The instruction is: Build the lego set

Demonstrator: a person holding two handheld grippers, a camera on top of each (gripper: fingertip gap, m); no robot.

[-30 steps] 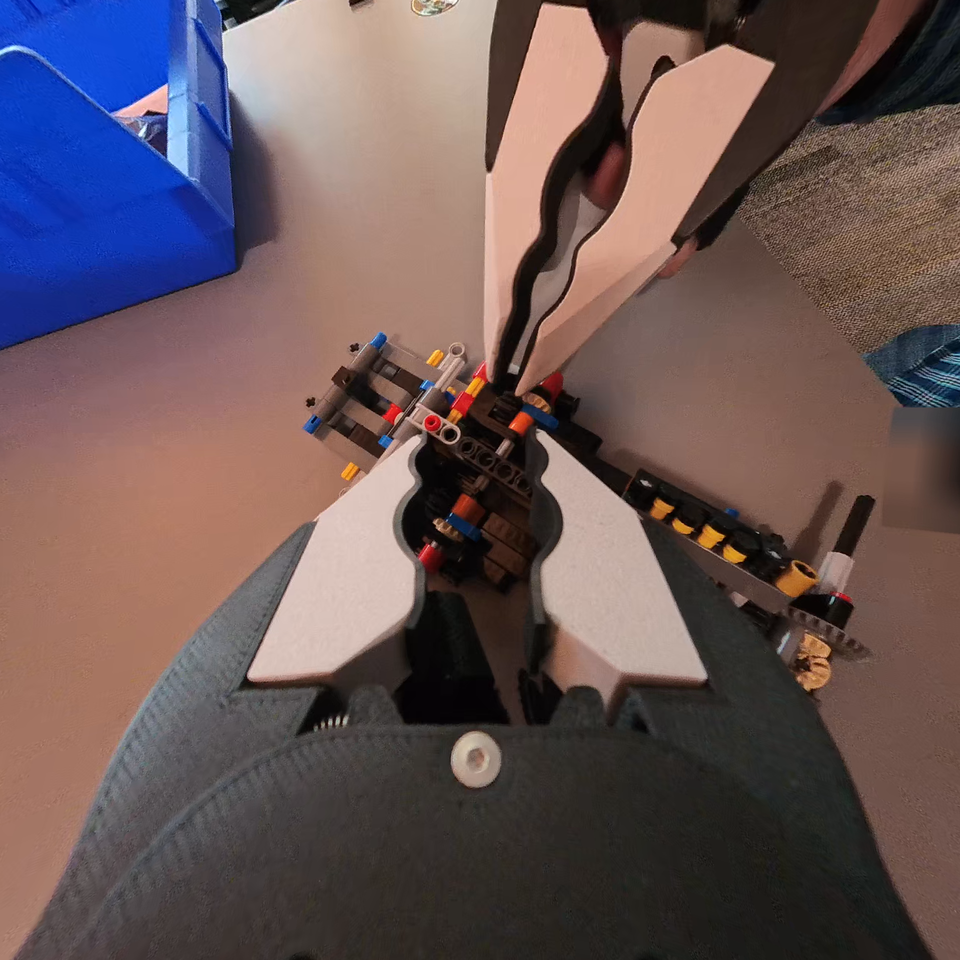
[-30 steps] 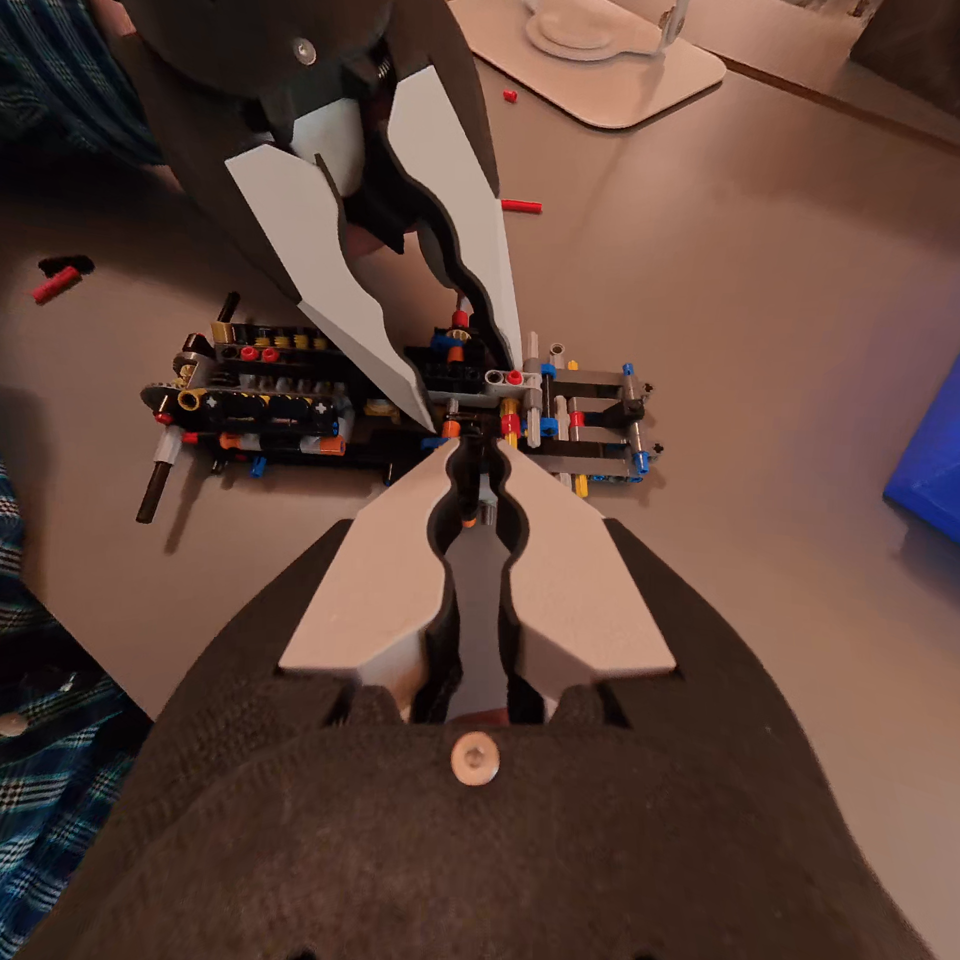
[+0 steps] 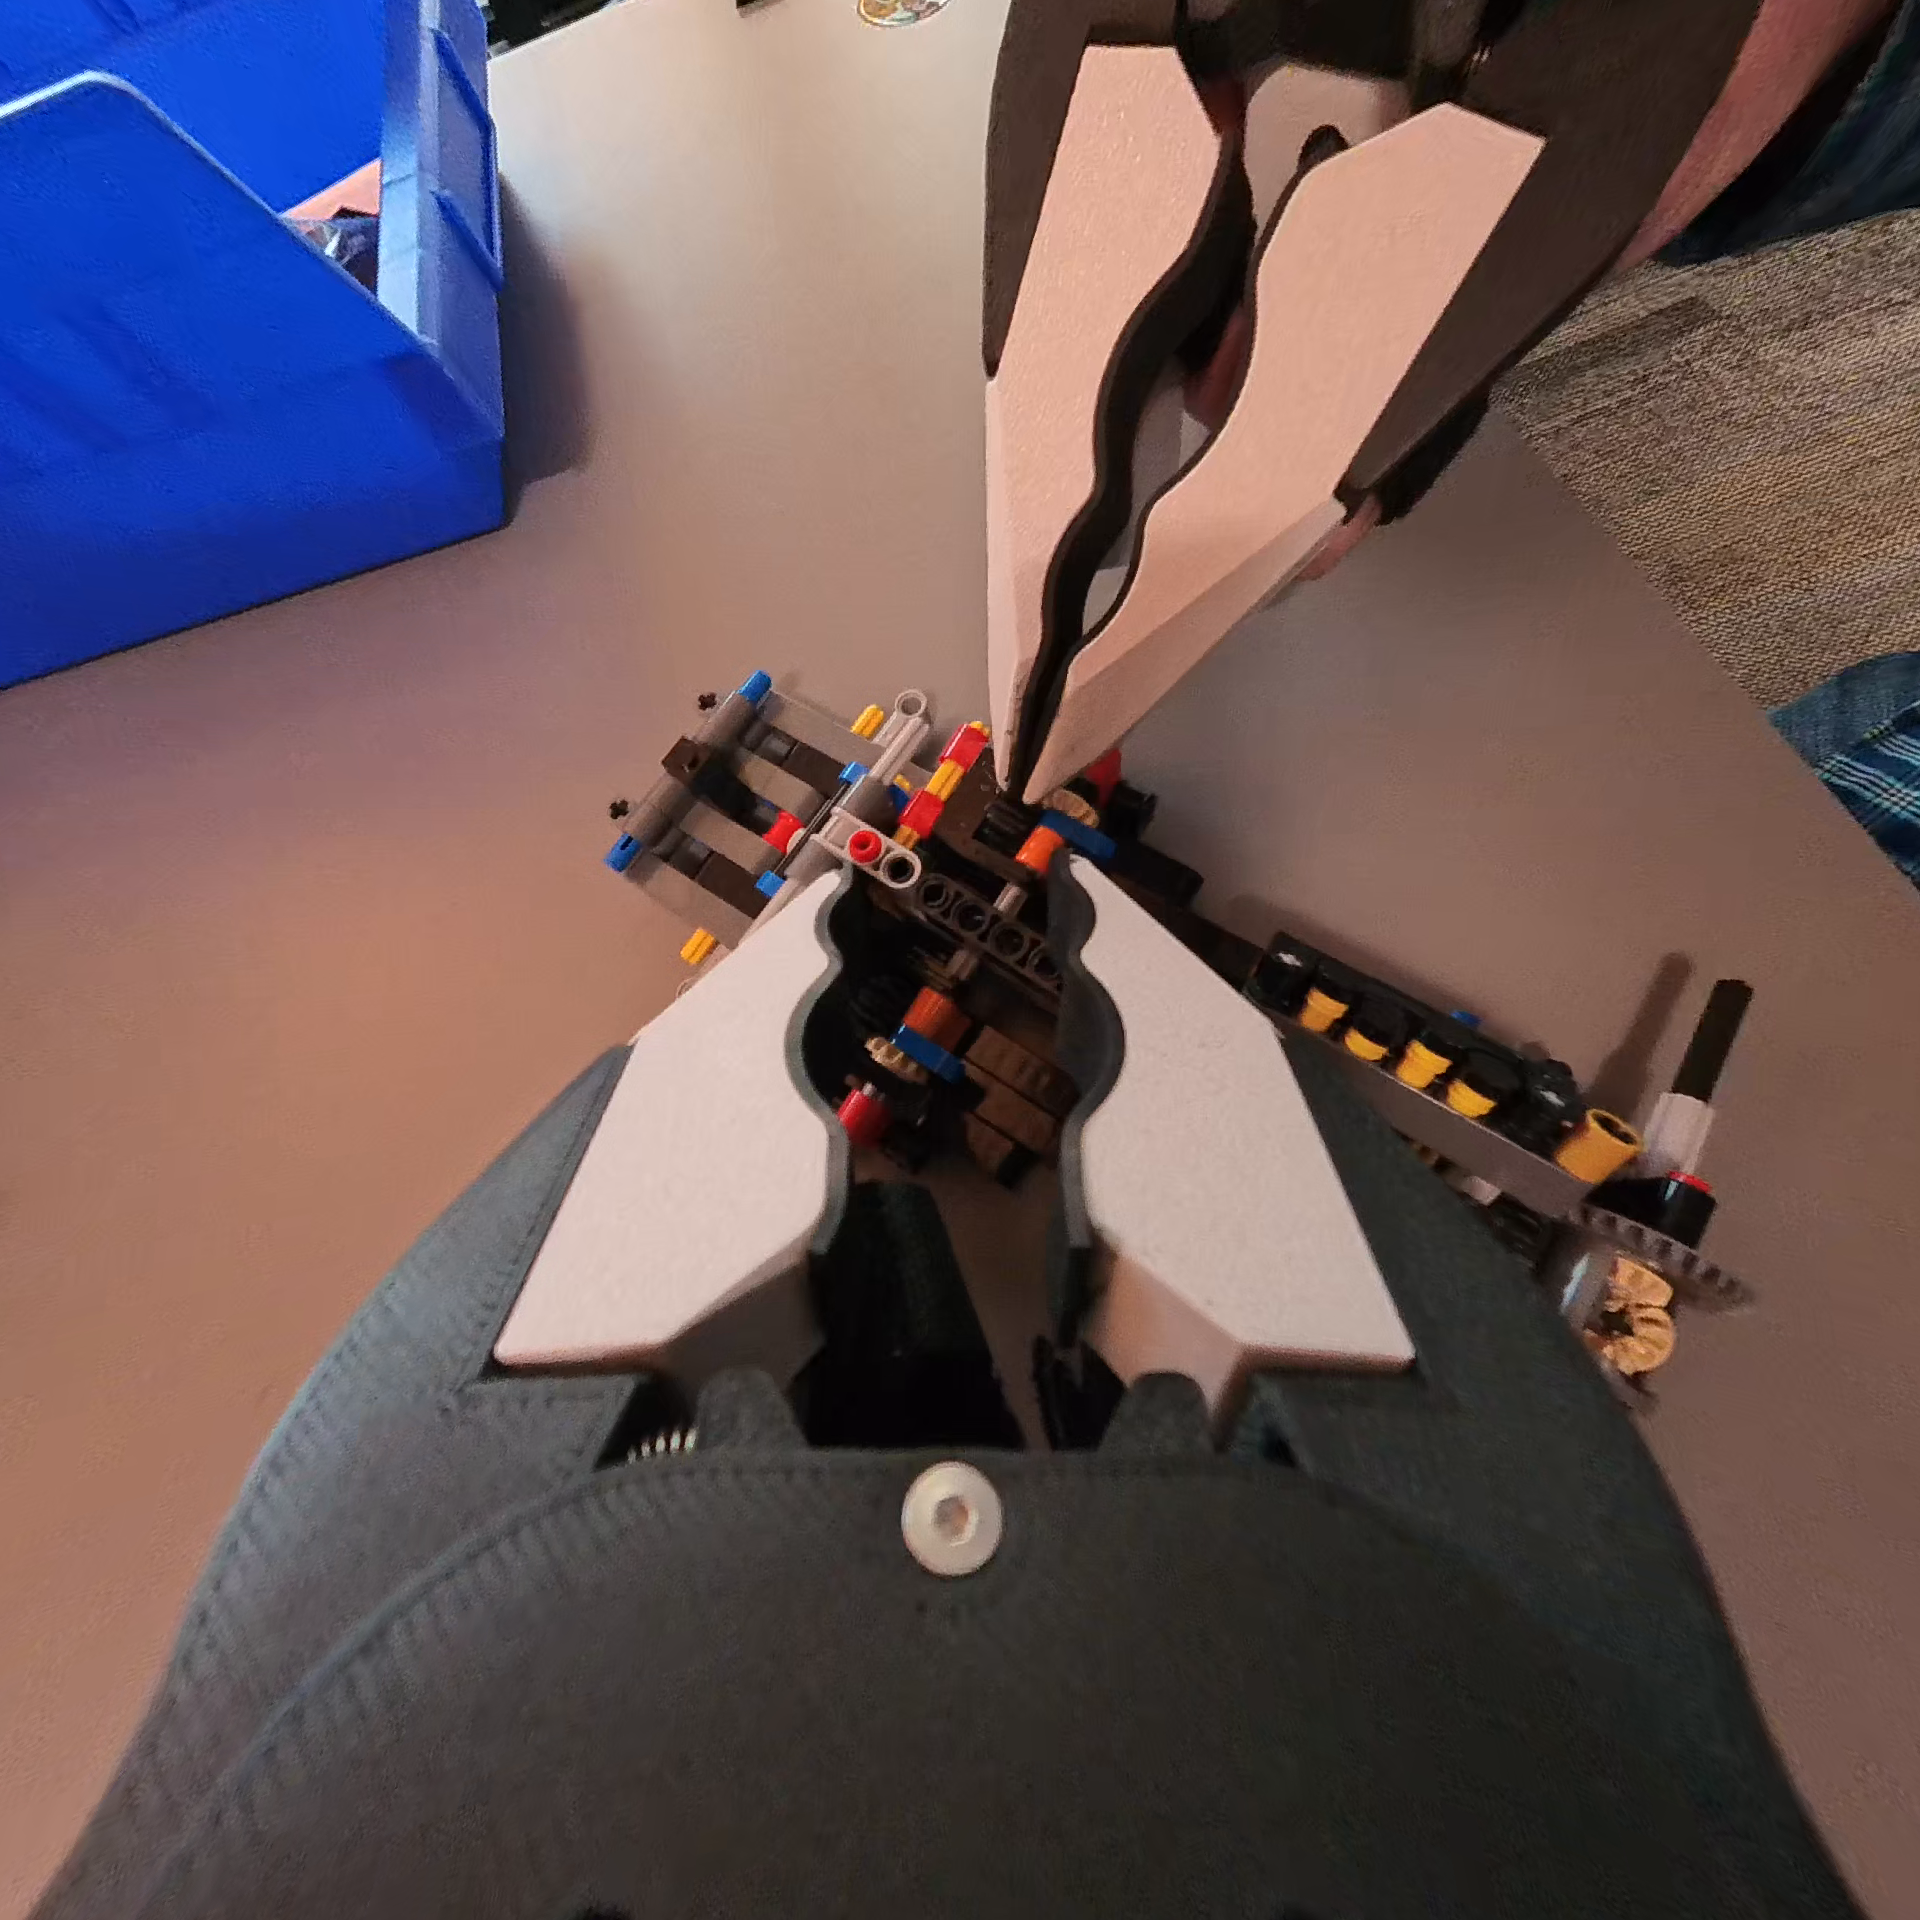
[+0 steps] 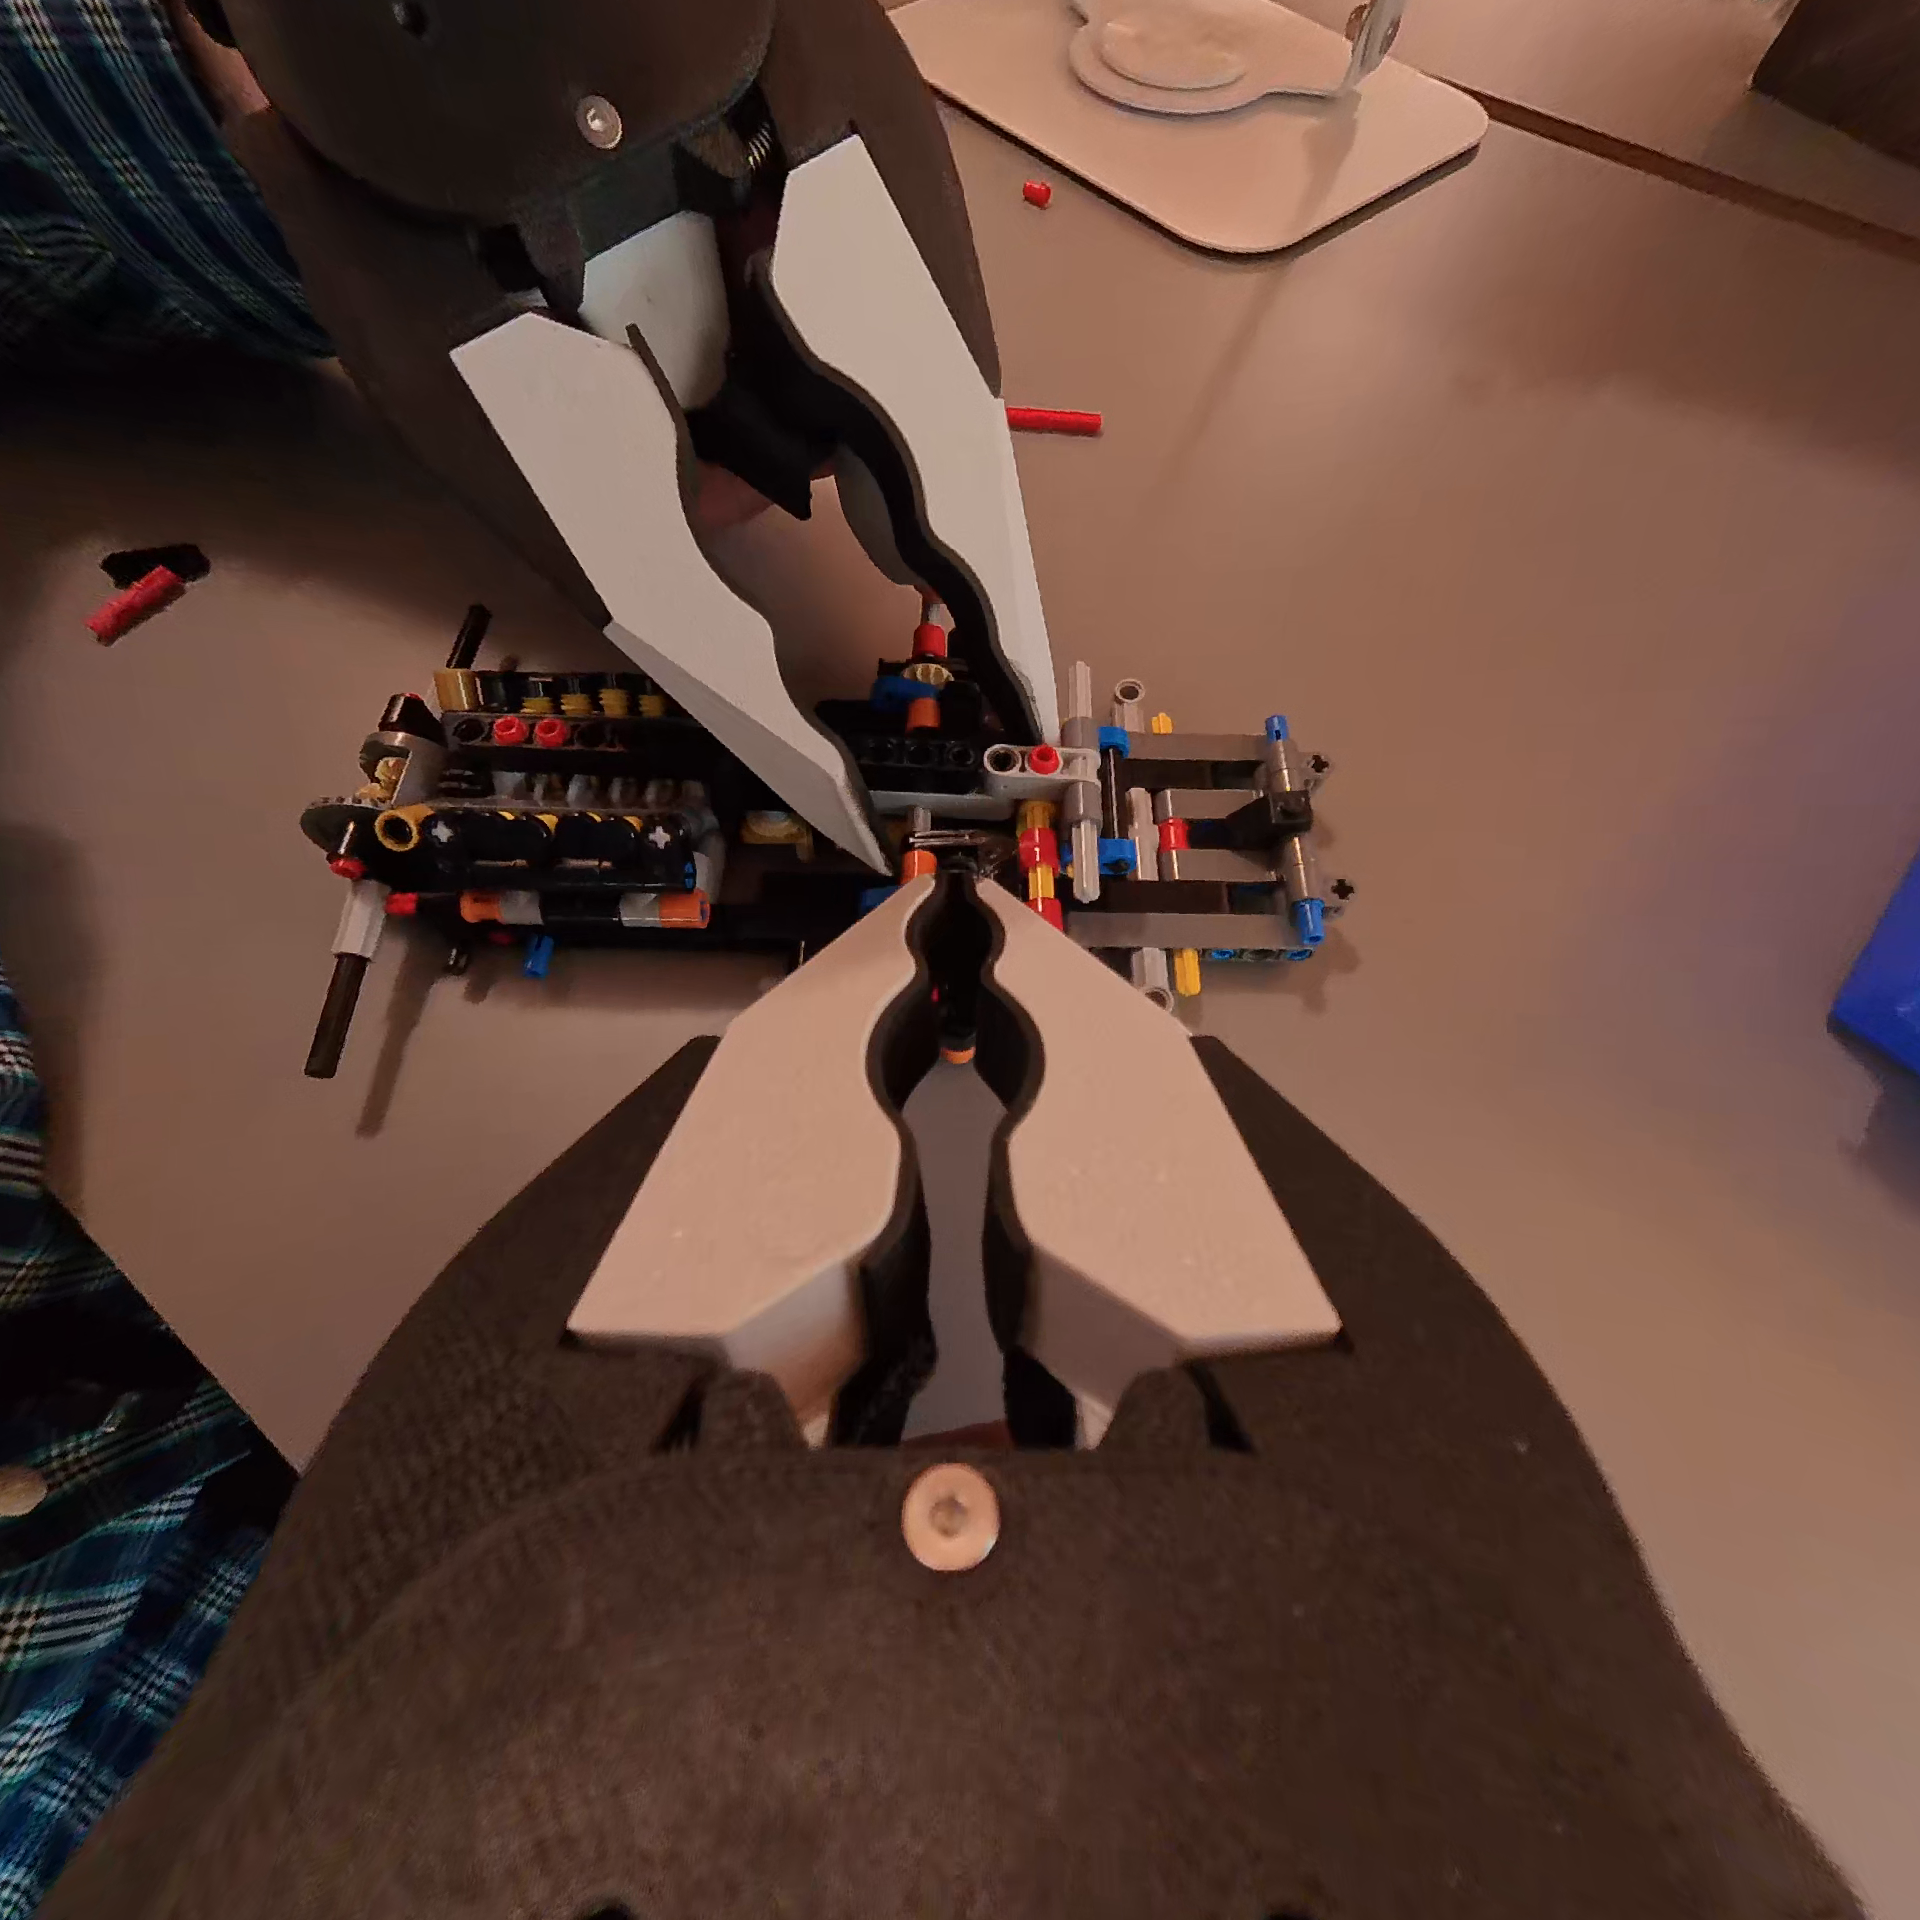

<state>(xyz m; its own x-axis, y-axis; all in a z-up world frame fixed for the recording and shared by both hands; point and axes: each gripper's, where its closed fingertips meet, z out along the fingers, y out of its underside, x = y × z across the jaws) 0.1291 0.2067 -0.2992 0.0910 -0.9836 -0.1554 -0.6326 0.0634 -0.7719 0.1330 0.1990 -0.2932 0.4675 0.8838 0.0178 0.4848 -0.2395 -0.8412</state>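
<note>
The lego model (image 3: 1434, 1070) is a long black, grey and yellow technic build lying flat on the table, with a grey frame (image 3: 727, 800) at one end. My left gripper (image 3: 951, 878) straddles the model's black middle beam, its jaws closed against both sides. It also shows from the front in the right wrist view (image 4: 964, 795). My right gripper (image 4: 953, 883) is pinched on a small black piece at the model's (image 4: 561, 842) middle. Its tips meet the model just beyond my left fingers in the left wrist view (image 3: 1013, 795). Whether that piece is joined to the model is hidden.
A blue bin (image 3: 208, 364) stands to the left and shows at the right edge of the right wrist view (image 4: 1881, 987). Loose red pins (image 4: 1051, 420) (image 4: 135, 603) lie on the table. A white mat (image 4: 1299, 177) lies behind. The table edge and carpet (image 3: 1714, 416) are to the right. The grippers are tip to tip, or close to it.
The right gripper's tips have closed slightly and pressed a little further down onto the model's middle. The left gripper and the model have not moved.
</note>
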